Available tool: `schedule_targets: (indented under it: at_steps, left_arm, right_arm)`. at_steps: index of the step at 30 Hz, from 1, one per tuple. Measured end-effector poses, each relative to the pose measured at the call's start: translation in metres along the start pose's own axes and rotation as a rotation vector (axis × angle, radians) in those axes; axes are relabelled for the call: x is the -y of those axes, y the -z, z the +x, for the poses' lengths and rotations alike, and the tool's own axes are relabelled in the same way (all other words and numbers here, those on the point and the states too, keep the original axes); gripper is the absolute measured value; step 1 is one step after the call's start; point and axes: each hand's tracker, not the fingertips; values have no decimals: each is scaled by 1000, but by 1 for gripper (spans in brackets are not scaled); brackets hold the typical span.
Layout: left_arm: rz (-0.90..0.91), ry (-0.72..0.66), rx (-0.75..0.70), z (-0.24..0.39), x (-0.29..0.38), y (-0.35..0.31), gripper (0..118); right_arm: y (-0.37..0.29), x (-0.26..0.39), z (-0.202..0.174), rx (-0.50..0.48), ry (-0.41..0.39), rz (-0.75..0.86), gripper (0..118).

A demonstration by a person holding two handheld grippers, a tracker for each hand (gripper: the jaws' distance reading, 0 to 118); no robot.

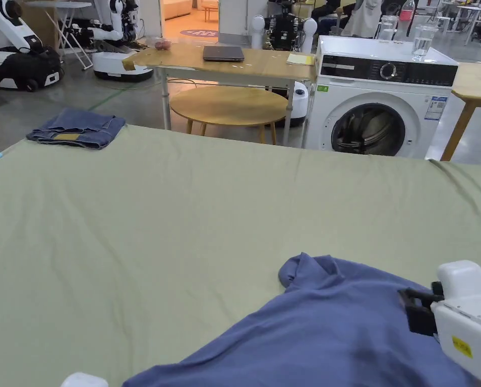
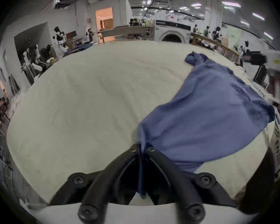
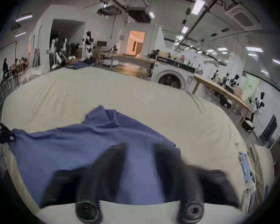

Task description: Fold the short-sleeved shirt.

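A blue short-sleeved shirt (image 1: 325, 327) lies crumpled on the pale green sheet (image 1: 184, 211) near the front edge, one bunched end pointing toward the far side. In the left gripper view my left gripper (image 2: 141, 148) is shut on an edge of the shirt (image 2: 208, 114), and the cloth runs down between its jaws. My right gripper (image 3: 140, 146) hovers open just over the shirt (image 3: 87, 143), jaws wide apart and blurred. In the head view the right gripper (image 1: 407, 305) sits at the shirt's right side. The left gripper (image 3: 3, 133) holds the shirt's far left corner.
Folded denim (image 1: 78, 129) rests at the sheet's back left corner. Beyond the far edge stand a washing machine (image 1: 380, 95), a wooden table (image 1: 264, 63) with a laptop, and a low round table (image 1: 229, 106). Wide bare sheet stretches left and ahead of the shirt.
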Motion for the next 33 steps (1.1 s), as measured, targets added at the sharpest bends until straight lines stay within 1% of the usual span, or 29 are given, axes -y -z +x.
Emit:
schedule_targets:
  at_steps: [1,2,3,4,6,8,10,11,12,13,14,15,16,17,18,19,20,21,22,23,25,27,31,33]
  left_arm:
    - [1,8,5,2,-2,-10,0]
    - [11,12,2,4,-4,-15,0]
    - [25,15,-3,5,-6,-20,0]
    - [25,11,0,5,-9,-22,0]
    - [26,-6,6,0,-11,-25,0]
    - [19,-28,16,-1,-12,-24,0]
    - [10,-39,9,-3,-13,-20,0]
    - [4,-43,7,-2,-13,-18,0]
    - [1,-46,5,-2,-13,-16,0]
    - [1,-45,2,-1,-14,-15,0]
    - [-1,-42,-2,0,-15,-14,0]
    - [-4,-38,-6,0,-17,-12,0]
    - [-3,-32,-13,0,-18,-12,0]
    - [-1,-33,-13,0,-20,-12,0]
    - [0,-35,-10,0,-22,-11,0]
    - [7,-31,-15,1,-24,-11,0]
    - [10,-33,-16,1,-25,-11,0]
    - [16,-54,-13,-1,-27,-11,0]
    - [26,-78,-6,-2,-29,-11,0]
    - [39,-78,1,-2,-31,-12,0]
    - [65,-75,-17,-1,-40,-15,0]
    - [89,-57,-34,1,-55,-17,0]
    - [120,3,-100,1,-96,-18,0]
    - [146,5,-147,-4,-122,-21,0]
  right_arm:
    - [25,-6,6,-17,-16,-38,115]
    - [46,-11,11,-21,-37,-66,118]
    - [62,-16,11,-39,-79,-41,118]
    - [86,-24,15,-30,-93,-67,118]
    - [120,-33,18,-28,-103,-87,118]
    - [144,-37,20,-58,-110,-88,118]
    - [163,-42,21,-142,-94,-85,118]
    - [168,-38,20,-165,-97,-115,118]
    - [175,-39,18,-186,-100,-169,114]
    - [181,-38,17,-214,-110,-224,96]
    - [182,-36,15,-235,-130,-251,68]
    - [170,-28,5,-248,-107,-192,53]
    - [161,-30,6,-249,-120,-167,40]
    - [156,-30,7,-312,-89,-182,11]
    - [148,-28,3,-308,-96,-188,5]
    - [139,-25,-1,-276,-125,-167,5]
    - [129,-26,-1,-255,-136,-153,5]
    - [116,-28,1,-265,-118,-154,5]
    - [101,-28,-2,-249,-112,-128,5]
    - [84,-28,-4,-220,-109,-78,5]
    - [43,-37,1,-205,-72,-28,5]
    - [2,-48,-1,-139,-77,34,5]
    - [-81,-81,12,-60,-83,156,5]
    - [-120,-99,25,-24,-81,221,5]
